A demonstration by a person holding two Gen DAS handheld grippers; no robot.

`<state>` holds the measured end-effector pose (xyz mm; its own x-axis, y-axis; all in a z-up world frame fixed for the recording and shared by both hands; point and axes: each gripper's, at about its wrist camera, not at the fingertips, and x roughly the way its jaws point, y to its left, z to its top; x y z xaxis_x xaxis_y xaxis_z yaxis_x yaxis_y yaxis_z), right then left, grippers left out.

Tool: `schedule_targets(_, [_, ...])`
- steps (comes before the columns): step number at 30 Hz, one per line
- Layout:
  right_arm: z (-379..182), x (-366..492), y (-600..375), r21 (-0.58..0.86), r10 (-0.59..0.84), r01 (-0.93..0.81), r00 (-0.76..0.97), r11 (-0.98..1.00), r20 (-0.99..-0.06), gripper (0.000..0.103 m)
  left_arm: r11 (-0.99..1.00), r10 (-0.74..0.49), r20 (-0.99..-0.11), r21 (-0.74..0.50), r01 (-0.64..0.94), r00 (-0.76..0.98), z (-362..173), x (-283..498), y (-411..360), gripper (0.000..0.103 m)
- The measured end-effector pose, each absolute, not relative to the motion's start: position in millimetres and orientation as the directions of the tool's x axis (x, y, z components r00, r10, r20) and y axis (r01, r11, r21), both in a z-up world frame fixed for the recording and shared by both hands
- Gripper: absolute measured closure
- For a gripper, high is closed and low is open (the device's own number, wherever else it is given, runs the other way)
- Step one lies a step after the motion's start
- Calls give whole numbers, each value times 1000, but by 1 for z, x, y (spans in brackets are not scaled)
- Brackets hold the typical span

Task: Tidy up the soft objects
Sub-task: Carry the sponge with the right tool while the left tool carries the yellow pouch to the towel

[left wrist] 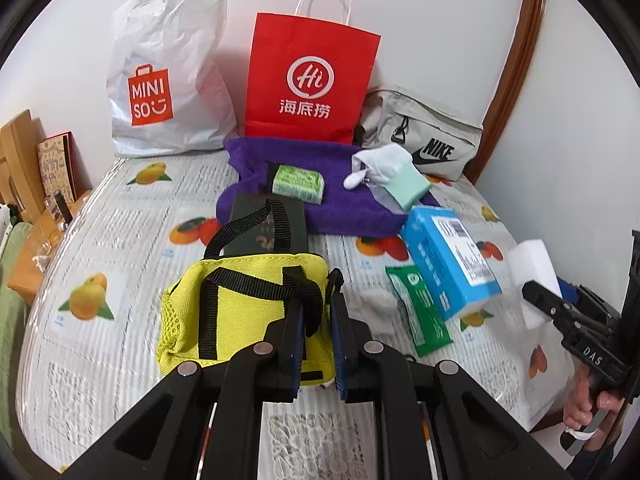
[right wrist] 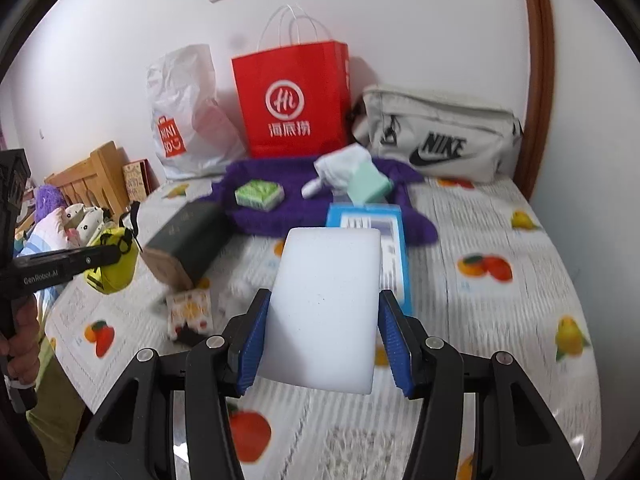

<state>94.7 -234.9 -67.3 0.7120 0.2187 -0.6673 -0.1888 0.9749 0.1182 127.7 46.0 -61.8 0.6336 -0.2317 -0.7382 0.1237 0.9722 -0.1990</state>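
Observation:
My left gripper [left wrist: 316,308] is shut on the black strap of a yellow bag [left wrist: 240,312] and holds it over the bed; the bag also shows in the right wrist view [right wrist: 114,264]. My right gripper [right wrist: 320,316] is shut on a white sponge block [right wrist: 328,304], also seen at the right of the left wrist view [left wrist: 534,276]. On the purple towel [left wrist: 320,208] lie a green sponge [left wrist: 298,182], a mint sponge [left wrist: 410,190] and a white cloth [left wrist: 384,162].
A blue box [left wrist: 448,260], a green packet [left wrist: 420,312] and a dark box [left wrist: 268,224] lie on the fruit-print bedcover [left wrist: 100,340]. A white Miniso bag [left wrist: 168,72], a red paper bag [left wrist: 308,80] and a grey Nike bag [left wrist: 432,136] stand against the wall. A small printed packet [right wrist: 190,312] lies near the dark box.

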Motion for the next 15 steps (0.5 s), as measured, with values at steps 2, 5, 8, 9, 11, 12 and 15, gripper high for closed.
schedule_targets(2, [-60,105,-233,126,234,-202,717,971,-657,50,972,-233,-737,-202,121,635,-59,135,47,90])
schedule_targets(5, [-51,123,-229,144,262,-222,716,964,-647,50,973,-229,-733,-200,119,641,-53,147,48,90])
schedule_targets(8, [-46,141,-225,148,275,-237,715,960,-643,50,973,-227,-729,-198,118,645,-49,160,48,90])
schedule_targets(9, [-44,146,-223,149,280,-241,715,959,-641,50,973,-227,-729,-199,118,646,-48,166,48,90])
schedule_targets(11, [-42,157,-221,157,291,-250,714,955,-637,50,973,-226,-728,-199,116,647,-46,174,48,90])
schedule_targets(12, [-41,163,-220,162,297,-254,711,954,-637,50,974,-224,-729,-197,114,647,-46,179,48,90])
schedule_targets(15, [-40,179,-219,168,302,-254,709,952,-637,50,975,-220,-730,-193,113,647,-44,194,47,90])
